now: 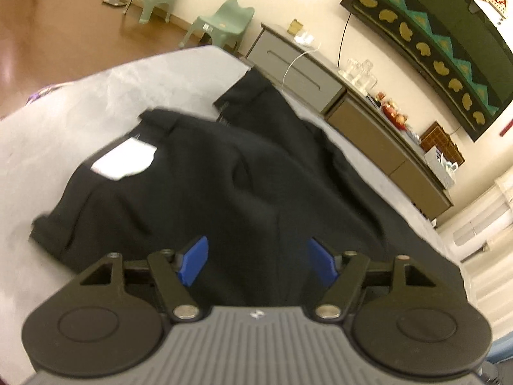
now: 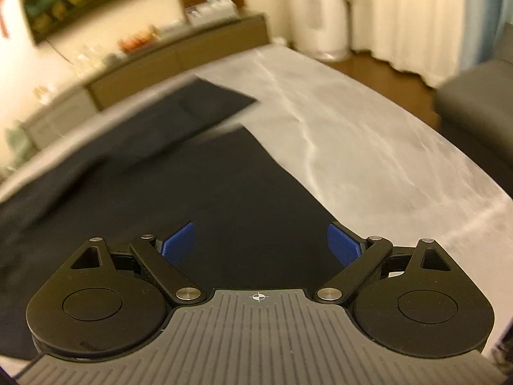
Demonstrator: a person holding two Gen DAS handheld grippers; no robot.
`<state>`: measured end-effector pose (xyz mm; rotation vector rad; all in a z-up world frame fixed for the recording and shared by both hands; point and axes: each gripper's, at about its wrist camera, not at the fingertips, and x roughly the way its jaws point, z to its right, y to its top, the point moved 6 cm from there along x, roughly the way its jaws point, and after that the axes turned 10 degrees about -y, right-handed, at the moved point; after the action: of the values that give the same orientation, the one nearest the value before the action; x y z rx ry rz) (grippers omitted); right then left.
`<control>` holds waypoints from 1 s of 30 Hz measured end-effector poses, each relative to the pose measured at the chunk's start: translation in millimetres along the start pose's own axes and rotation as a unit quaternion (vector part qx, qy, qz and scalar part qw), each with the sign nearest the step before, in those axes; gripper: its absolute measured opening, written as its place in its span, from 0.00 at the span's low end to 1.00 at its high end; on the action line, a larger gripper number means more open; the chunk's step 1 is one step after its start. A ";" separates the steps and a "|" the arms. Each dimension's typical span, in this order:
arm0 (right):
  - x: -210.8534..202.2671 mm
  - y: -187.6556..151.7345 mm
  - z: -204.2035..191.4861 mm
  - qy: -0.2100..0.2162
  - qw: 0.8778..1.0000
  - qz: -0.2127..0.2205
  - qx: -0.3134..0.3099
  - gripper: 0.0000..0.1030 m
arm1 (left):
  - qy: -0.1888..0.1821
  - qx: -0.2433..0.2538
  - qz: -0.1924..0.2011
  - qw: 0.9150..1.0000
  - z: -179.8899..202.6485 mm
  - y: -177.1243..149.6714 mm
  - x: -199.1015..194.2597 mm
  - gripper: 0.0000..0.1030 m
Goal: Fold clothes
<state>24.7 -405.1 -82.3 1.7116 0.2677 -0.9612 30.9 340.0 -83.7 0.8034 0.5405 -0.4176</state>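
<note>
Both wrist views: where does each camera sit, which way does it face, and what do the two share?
Left wrist: on the left gripper, looking down across the black garment toward green chairs; only its own open blue fingers show.
Right wrist: on the right gripper, looking down over the garment's straight edge and grey marbled table toward curtains; open, nothing between.
Shared: garment, table, sideboard.

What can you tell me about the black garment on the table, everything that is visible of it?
The black garment is dark, soft cloth, probably knit, lying crumpled and partly folded on the grey marbled table. A white label shows near its neck opening, and a cuffed sleeve end lies toward the left edge. Seen from the right wrist, its flat part has a straight edge against the bare tabletop. Both tongs are above it, open, apparently not gripping it.
</note>
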 end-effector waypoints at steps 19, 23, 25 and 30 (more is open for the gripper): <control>3.3 -40.4 -11.8 0.028 0.997 -0.038 -0.066 0.32 | 0.075 -0.112 -0.002 0.991 -63.2 -15.6 -20.4 0.78; 9.3 -32.4 -41.1 0.032 0.992 -0.018 -0.119 0.00 | 0.099 -0.080 0.009 0.992 -59.9 15.1 3.7 0.04; 3.7 -16.6 -47.7 0.025 0.992 0.024 -0.122 0.00 | 0.108 -0.059 0.019 0.992 -58.7 38.7 12.3 0.03; 3.3 -12.8 -15.0 0.009 0.998 0.012 -0.067 0.00 | 0.123 -0.121 0.022 0.985 -98.0 51.8 -15.5 0.03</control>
<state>25.9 -388.0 -92.6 1.5977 0.3150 -0.8908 18.1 449.8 -101.5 0.6335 0.7864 -0.2063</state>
